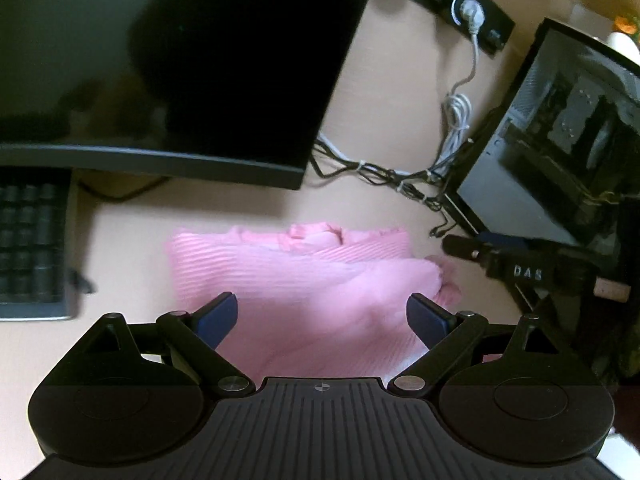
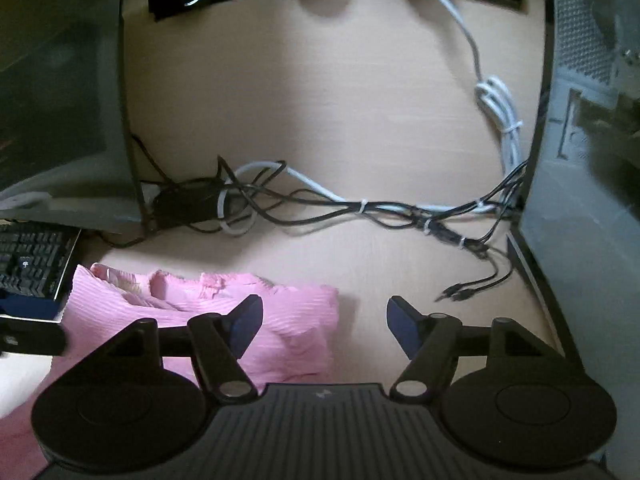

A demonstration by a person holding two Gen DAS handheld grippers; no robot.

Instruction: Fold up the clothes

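- You are holding the left tool (image 1: pixel 322 314) with its jaws apart, nothing gripped, over the pink garment (image 1: pixel 304 280) at lower centre of the left wrist view.
- Your right tool (image 2: pixel 325 320) is likewise hanging spread and empty, straddling the garment's right edge.
- The garment is lying bunched on the table (image 2: pixel 320 100); you seem to be between folds, and the next move needs an edge pinched.
- No containers are showing; cables (image 2: pixel 360 206) are trailing in the upper frame.

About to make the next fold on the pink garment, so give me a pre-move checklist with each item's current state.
1. Left tongs open and empty: ok.
2. Right tongs open and empty: ok.
3. Pink garment lying on the desk, partly folded: ok.
4. Left tongs over the garment: ok.
5. Right tongs centred on the cloth: not ok, they sit past its right edge over bare desk.
6. Loose cable ends clear of the garment: ok, apart from it, though near the right tongs.
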